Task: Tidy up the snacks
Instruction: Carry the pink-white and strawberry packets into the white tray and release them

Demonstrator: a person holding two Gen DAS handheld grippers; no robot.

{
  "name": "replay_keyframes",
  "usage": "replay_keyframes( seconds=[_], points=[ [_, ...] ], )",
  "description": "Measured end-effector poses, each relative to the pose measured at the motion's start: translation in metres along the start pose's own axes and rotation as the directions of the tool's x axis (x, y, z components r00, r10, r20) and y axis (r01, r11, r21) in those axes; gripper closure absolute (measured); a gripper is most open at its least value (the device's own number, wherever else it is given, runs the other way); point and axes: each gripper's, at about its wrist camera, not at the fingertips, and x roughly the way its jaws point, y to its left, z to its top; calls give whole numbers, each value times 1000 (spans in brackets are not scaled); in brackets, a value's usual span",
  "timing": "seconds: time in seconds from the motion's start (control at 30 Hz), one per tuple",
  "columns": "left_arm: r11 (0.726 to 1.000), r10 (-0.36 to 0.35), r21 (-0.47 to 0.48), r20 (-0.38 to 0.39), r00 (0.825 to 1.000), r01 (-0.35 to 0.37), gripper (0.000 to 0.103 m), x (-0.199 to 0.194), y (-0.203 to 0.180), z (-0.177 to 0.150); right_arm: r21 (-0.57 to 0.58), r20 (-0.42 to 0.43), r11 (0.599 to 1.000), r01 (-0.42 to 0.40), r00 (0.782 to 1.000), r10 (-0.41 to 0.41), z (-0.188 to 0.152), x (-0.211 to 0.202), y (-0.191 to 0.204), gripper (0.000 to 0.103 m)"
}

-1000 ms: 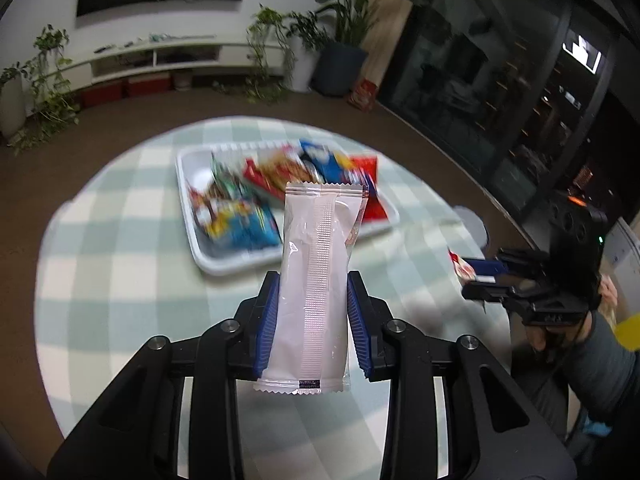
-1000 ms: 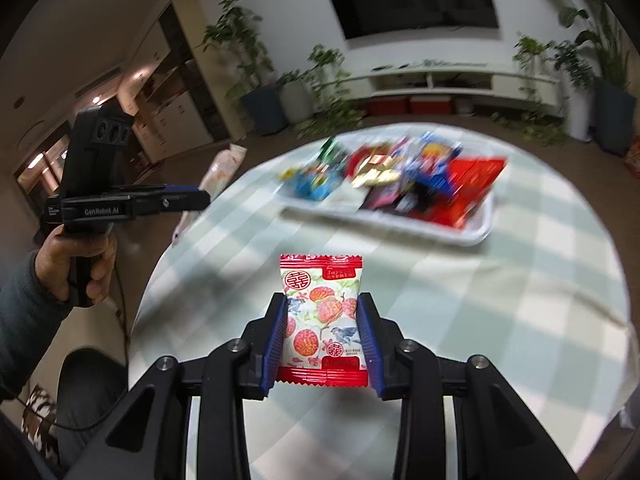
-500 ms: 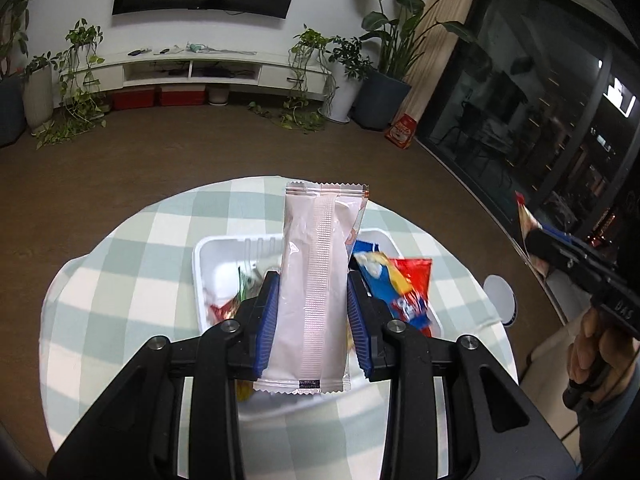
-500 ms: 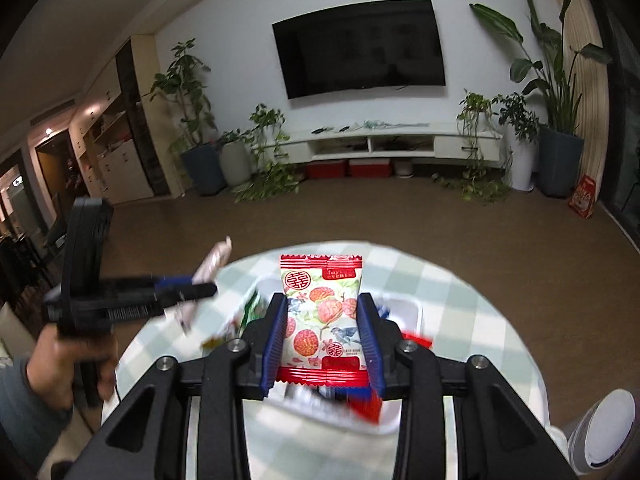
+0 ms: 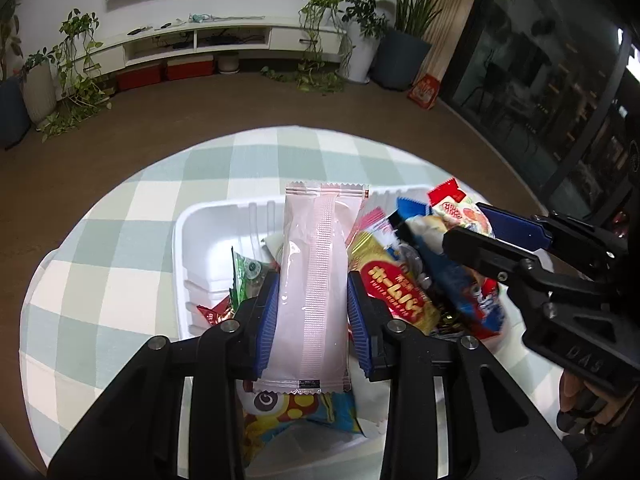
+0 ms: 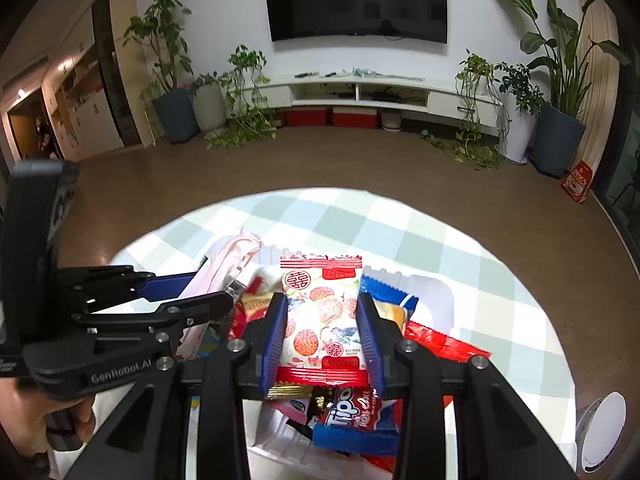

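Note:
My left gripper is shut on a long pale pink snack packet and holds it above the white tray. My right gripper is shut on a red-and-white lychee-print snack packet, also over the tray. The tray holds several snack packets: a gold-and-red one, a blue one, a red-and-blue Tipo packet. The right gripper shows in the left wrist view; the left gripper shows in the right wrist view.
The tray sits on a round table with a green-and-white checked cloth. A white round object stands off the table's right edge. Brown floor, potted plants and a TV unit lie beyond the table.
Both grippers have dropped and moved in over the tray, each still holding its packet. They now stand close together, side by side.

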Motion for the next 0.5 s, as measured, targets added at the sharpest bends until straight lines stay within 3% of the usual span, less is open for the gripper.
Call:
replay_keyframes(
  seconds=[0.3, 0.5],
  points=[
    [1000, 18, -5, -15, 1000, -18, 71, 21, 1, -8, -43, -45, 997, 57, 997, -59, -12, 22, 4, 64],
    [999, 48, -6, -13, 999, -49, 57, 22, 3, -11, -61, -45, 995, 73, 996, -76, -13, 26, 6, 64]
  ],
)
